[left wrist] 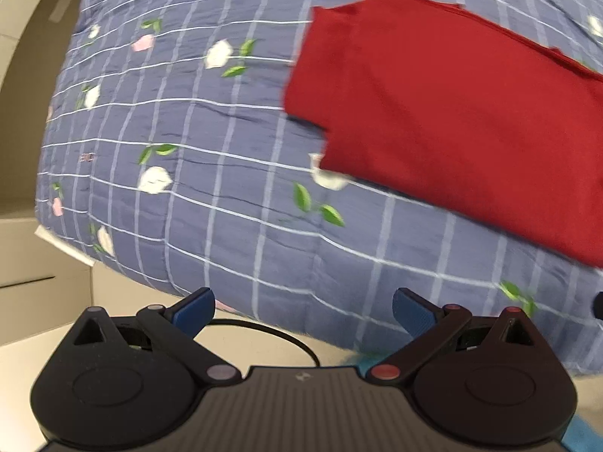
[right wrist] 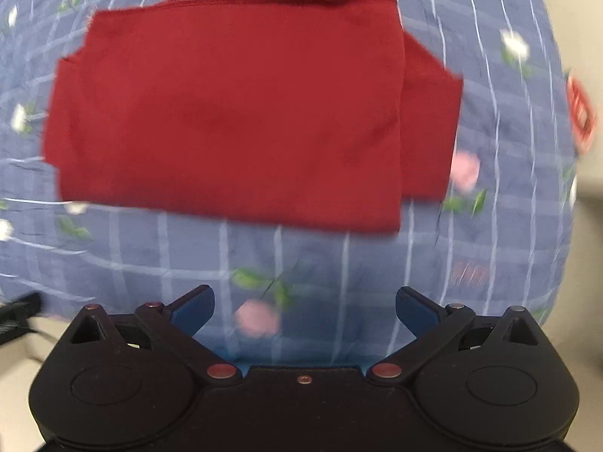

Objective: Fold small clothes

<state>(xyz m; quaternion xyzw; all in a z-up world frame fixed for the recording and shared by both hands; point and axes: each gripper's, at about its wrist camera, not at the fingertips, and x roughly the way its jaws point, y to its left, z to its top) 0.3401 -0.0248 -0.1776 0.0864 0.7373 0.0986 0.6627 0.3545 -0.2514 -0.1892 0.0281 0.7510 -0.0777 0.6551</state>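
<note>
Home bedroom, quilted blue floral bedspread (left wrist: 226, 188), cardboard boxes (left wrist: 34, 263) beside it

A: State the position of the left gripper (left wrist: 303, 310).

B: Jaws spread wide, empty, above the near edge of the blue checked quilt (left wrist: 211, 173).

A: And the red garment (left wrist: 463, 113)?

B: Folded flat on the quilt, well beyond the gripper, toward its right.

Blue floral grid-pattern quilt (left wrist: 211, 203) (wrinkled) over pale surface (left wrist: 45, 301); black cable (left wrist: 279, 333) beneath edge.
</note>
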